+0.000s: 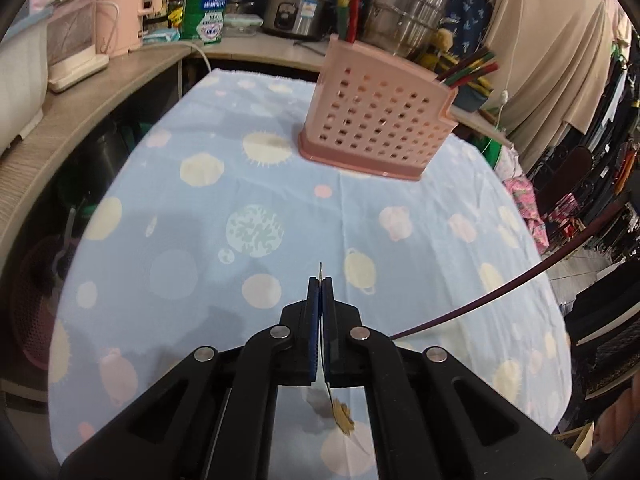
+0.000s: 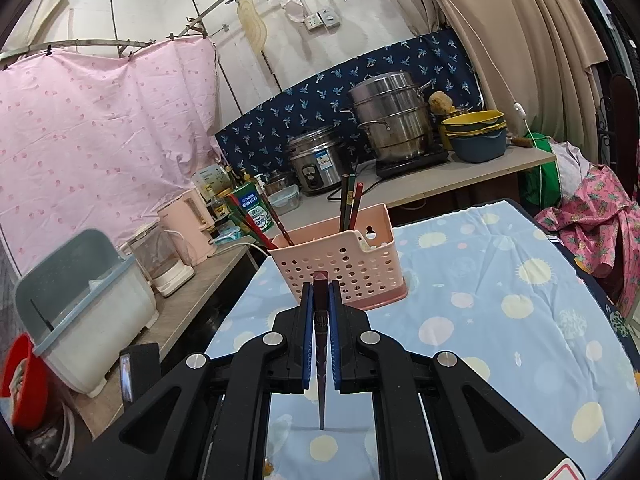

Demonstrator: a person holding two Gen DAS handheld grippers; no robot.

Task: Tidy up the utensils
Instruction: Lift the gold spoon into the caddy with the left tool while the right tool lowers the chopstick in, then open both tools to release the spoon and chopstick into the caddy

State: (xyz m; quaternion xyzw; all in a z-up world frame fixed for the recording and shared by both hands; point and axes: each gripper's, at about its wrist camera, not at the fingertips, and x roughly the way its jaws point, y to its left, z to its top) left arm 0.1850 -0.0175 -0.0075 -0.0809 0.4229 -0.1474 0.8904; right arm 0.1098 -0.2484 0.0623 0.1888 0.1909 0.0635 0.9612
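While the left gripper [image 1: 320, 280] is held over the blue patterned tabletop [image 1: 240, 184], its fingers [image 1: 313, 300] are pressed together on a thin metal utensil [image 1: 321, 268] seen edge-on — a sliver of its end shows above the fingertips and a thin stem runs down behind them, ending in a small tan flower-shaped piece [image 1: 344, 416]. What kind of utensil it is cannot be told from that view.

A dark maroon chopstick [image 2: 321, 304] is clamped between the fingers [image 2: 307, 312] of the right gripper [image 2: 321, 288], its blunt end standing just above the fingertips and its tapered tip pointing back toward the camera. The same chopstick is seen from the left wrist view as a long dark rod [image 1: 520, 280] crossing the right side of the cloth.

A pink perforated utensil holder [image 2: 344, 264] stands upright on the far part of the tabletop, ahead of both grippers and apart from them. Several coloured chopsticks [image 2: 256, 224] lean out of its left end and a few more [image 2: 350, 200] stand in a compartment behind — which compartment exactly cannot be told.

On the counter beyond, a rice cooker [image 2: 316, 160], a stacked steel steamer pot [image 2: 392, 120] and a pink kettle [image 2: 188, 224] are seen.
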